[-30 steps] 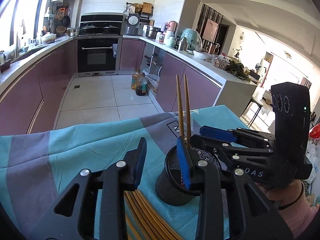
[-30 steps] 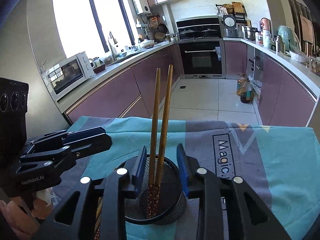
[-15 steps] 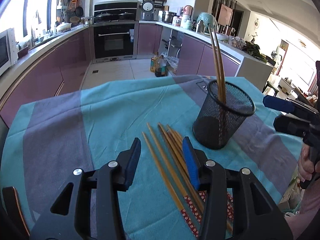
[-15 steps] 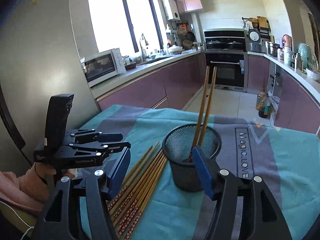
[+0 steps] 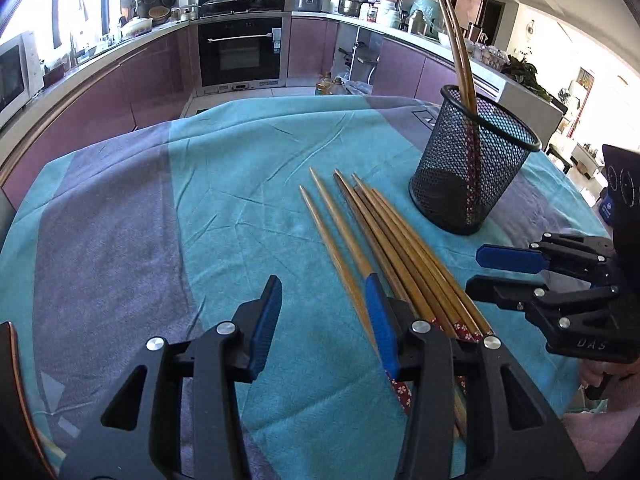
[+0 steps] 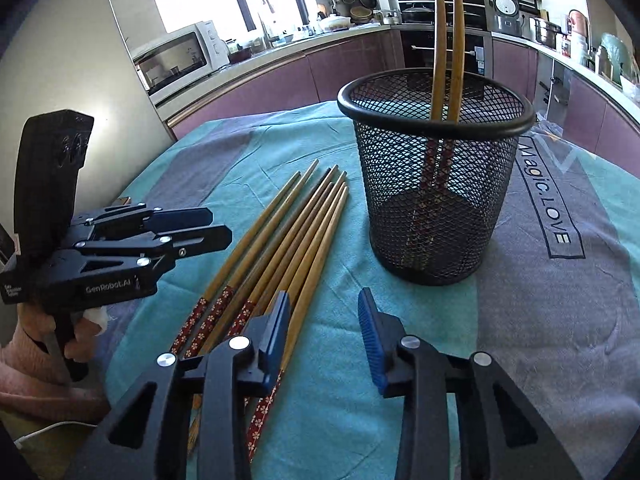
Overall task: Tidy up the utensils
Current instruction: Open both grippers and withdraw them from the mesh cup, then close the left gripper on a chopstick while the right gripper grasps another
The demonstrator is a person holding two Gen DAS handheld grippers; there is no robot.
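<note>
Two wooden chopsticks (image 6: 447,40) stand tips-up in a black mesh holder (image 6: 436,184), leaning against its rim, while a loose bundle of chopsticks (image 5: 384,236) lies flat on the teal-and-grey cloth (image 5: 224,184) covering the tabletop, just beside the holder and not touching it. The bundle's pointed tips fan toward the kitchen behind, and its red flower-patterned handle ends sit nearest the two handheld grippers. The left gripper (image 5: 326,326) hovers low over the cloth at the bundle's edge with its blue-padded fingers partly open and nothing between them; its right finger (image 5: 382,332) sits above the outermost chopstick, though contact cannot be confirmed. The right gripper (image 6: 324,334) has just been closing, yet its fingers stand apart and empty, with bare cloth showing in the gap; its left finger (image 6: 276,332) overlaps the nearest chopstick of the bundle in the right wrist view. A person's hand in a pink sleeve (image 6: 28,344) grips the left gripper's handle. Purple kitchen cabinets (image 5: 132,80), a built-in oven (image 5: 240,52) and a microwave (image 6: 176,60) line the background.
</note>
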